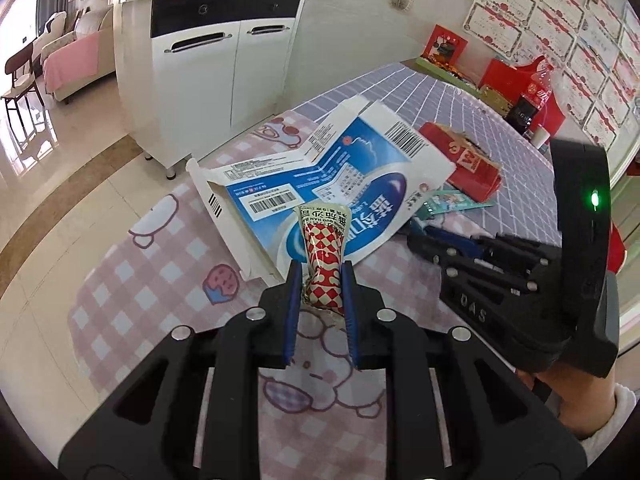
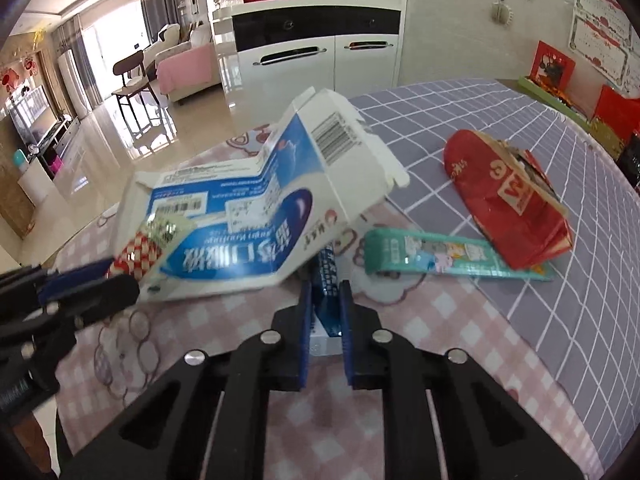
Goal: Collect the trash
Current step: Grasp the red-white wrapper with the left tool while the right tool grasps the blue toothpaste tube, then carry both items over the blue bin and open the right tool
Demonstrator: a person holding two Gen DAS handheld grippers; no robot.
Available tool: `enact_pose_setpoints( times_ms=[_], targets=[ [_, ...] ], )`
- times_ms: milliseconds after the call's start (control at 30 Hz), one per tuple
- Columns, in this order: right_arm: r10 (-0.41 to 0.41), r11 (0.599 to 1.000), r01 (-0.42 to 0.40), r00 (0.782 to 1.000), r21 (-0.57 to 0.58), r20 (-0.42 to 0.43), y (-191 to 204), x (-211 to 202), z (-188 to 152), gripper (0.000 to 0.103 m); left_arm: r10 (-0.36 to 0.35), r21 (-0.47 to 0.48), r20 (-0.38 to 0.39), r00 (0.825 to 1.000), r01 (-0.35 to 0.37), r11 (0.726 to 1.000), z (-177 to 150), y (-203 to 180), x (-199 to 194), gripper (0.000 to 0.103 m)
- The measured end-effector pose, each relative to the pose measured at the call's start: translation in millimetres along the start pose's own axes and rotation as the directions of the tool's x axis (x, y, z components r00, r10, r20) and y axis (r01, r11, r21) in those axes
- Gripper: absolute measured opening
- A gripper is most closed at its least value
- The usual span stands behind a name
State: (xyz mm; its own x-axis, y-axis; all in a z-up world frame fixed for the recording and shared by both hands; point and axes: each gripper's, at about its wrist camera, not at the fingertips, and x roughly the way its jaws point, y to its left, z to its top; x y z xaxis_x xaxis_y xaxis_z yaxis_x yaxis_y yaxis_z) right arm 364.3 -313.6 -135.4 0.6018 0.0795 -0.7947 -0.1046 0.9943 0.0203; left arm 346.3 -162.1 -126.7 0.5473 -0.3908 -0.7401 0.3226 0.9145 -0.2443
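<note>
Pinching a red-checked wrapper [image 1: 323, 264], the left gripper [image 1: 320, 280] hovers near the table's [image 2: 540, 320] front edge while the right gripper [image 2: 325, 300] clamps a blue packet [image 2: 326, 280] beside the flattened blue carton [image 2: 240, 220]

The left tongs [image 1: 322, 276] tilt downward with their blue pads [image 1: 295, 300] pinched on a red-and-cream checked wrapper [image 1: 323, 268]. The right tongs [image 2: 326, 296], also angled down, have their jaws closed narrow on a small blue packet [image 2: 326, 284]. A hand [image 1: 560, 396] in a white sleeve [image 1: 612, 416] holds the right tongs' handle.
</note>
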Motion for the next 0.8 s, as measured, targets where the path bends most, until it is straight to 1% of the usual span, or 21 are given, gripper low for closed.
enact_pose_setpoints(
  times_ms=[133, 333, 467, 533, 633, 700, 800],
  targets=[
    [-0.029, 0.999, 0.03, 0.999, -0.016, 0.027, 0, -23, -17, 0.012, -0.025, 0.003, 0.016, 1.0, 0.025, 1.0, -5, -5, -13, 0.02],
    [-0.03, 0.999, 0.029, 0.999, 0.035, 0.044, -9, -59, -43, 0.012, -0.075, 0.024, 0.025, 0.997, 0.075, 0.997, -15, -16, -31, 0.02],
    [-0.079, 0.994, 0.073, 0.994, 0.084, 0.072, -9, -83, -62, 0.012, -0.097, 0.042, 0.032, 0.995, 0.095, 0.995, -23, -21, -44, 0.02],
    [-0.069, 0.993, 0.059, 0.993, 0.102, 0.092, -7, -96, -68, 0.012, -0.103, 0.05, 0.038, 0.994, 0.101, 0.994, -28, -20, -52, 0.02],
    [-0.047, 0.995, 0.037, 0.992, 0.09, 0.114, 8, -109, -69, 0.012, -0.104, 0.046, 0.053, 0.993, 0.102, 0.994, -32, -14, -64, 0.02],
    [-0.021, 0.998, 0.013, 0.991, 0.06, 0.132, 28, -116, -66, 0.012, -0.1, 0.04, 0.066, 0.993, 0.097, 0.994, -34, -7, -72, 0.02],
    [0.022, 1.0, -0.025, 0.988, 0.017, 0.151, 59, -121, -59, 0.012, -0.083, 0.015, 0.091, 0.992, 0.082, 0.997, -38, 13, -88, 0.02]
  ],
)
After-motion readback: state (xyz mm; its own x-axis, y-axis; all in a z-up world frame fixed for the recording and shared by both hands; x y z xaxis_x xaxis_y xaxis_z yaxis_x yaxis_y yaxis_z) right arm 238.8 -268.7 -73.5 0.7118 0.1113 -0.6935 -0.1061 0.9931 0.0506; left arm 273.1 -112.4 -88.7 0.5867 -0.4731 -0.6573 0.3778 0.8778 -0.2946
